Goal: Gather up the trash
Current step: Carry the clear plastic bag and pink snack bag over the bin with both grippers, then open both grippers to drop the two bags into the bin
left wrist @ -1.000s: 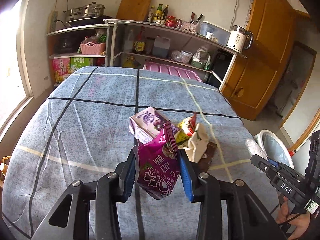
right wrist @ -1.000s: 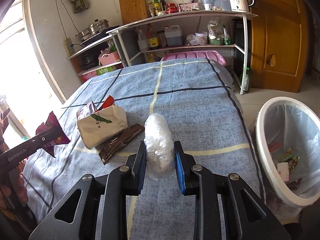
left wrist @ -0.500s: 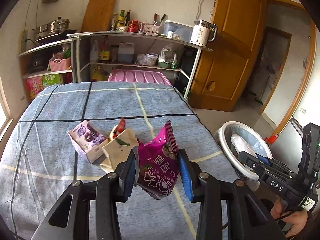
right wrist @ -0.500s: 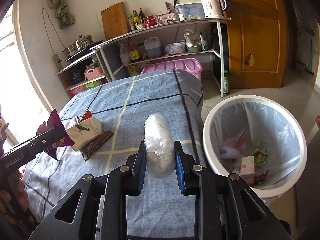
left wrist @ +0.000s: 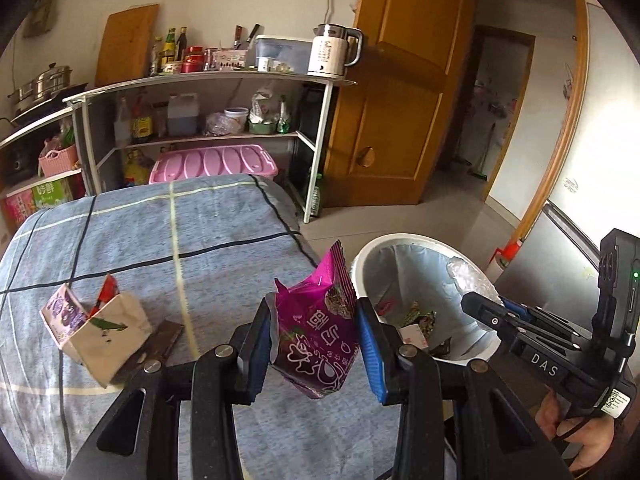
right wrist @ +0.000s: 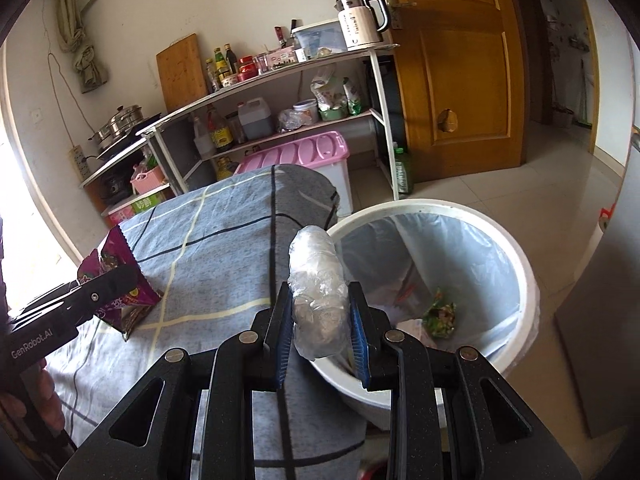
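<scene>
Left wrist view: left gripper [left wrist: 316, 340] clamped on purple snack bag [left wrist: 316, 332], held in air above table edge, just beside white bin [left wrist: 362, 256]. Leftover trash on grey checked cloth [left wrist: 160, 240]: beige paper bag [left wrist: 112, 332], purple carton [left wrist: 60, 314], brown wrapper [left wrist: 160, 340]. Right wrist view: right gripper [right wrist: 320, 320] clenched on crumpled clear plastic bottle [right wrist: 316, 280], poised at near rim of bin, partly over opening. Wrappers already inside liner [right wrist: 440, 316]. Shelf [right wrist: 280, 72] behind with bottles, kettle [right wrist: 360, 24].
</scene>
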Demonstrator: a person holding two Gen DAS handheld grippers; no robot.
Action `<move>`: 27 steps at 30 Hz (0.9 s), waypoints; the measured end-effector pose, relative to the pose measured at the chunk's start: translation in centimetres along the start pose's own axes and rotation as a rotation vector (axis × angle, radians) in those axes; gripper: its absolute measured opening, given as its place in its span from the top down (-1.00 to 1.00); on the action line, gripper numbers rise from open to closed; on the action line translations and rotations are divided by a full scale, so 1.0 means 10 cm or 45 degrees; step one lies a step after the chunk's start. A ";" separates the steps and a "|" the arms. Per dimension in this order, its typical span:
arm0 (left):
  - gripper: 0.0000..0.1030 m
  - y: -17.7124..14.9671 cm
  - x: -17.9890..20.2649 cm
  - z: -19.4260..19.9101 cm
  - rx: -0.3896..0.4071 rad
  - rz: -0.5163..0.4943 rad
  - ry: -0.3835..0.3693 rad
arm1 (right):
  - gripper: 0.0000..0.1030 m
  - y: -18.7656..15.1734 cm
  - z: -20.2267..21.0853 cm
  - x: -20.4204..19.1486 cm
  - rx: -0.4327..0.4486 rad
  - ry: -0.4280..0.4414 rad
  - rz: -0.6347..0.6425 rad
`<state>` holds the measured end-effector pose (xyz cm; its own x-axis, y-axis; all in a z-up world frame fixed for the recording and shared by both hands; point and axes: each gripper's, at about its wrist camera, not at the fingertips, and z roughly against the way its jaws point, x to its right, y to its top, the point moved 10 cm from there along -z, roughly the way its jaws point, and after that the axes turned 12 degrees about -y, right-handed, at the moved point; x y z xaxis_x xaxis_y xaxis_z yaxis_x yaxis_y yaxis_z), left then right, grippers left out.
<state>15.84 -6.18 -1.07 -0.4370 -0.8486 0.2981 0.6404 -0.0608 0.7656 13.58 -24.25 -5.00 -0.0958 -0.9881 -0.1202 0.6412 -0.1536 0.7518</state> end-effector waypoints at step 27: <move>0.20 -0.25 0.96 -1.37 -0.300 -0.088 -0.211 | 0.46 -0.13 -0.56 1.07 -0.187 -0.165 -0.082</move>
<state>18.75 -21.39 -7.93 -0.5693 -0.7422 0.3536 0.7262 -0.2523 0.6395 16.01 -34.63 -10.87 -0.2314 -0.9701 -0.0731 0.7340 -0.2234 0.6413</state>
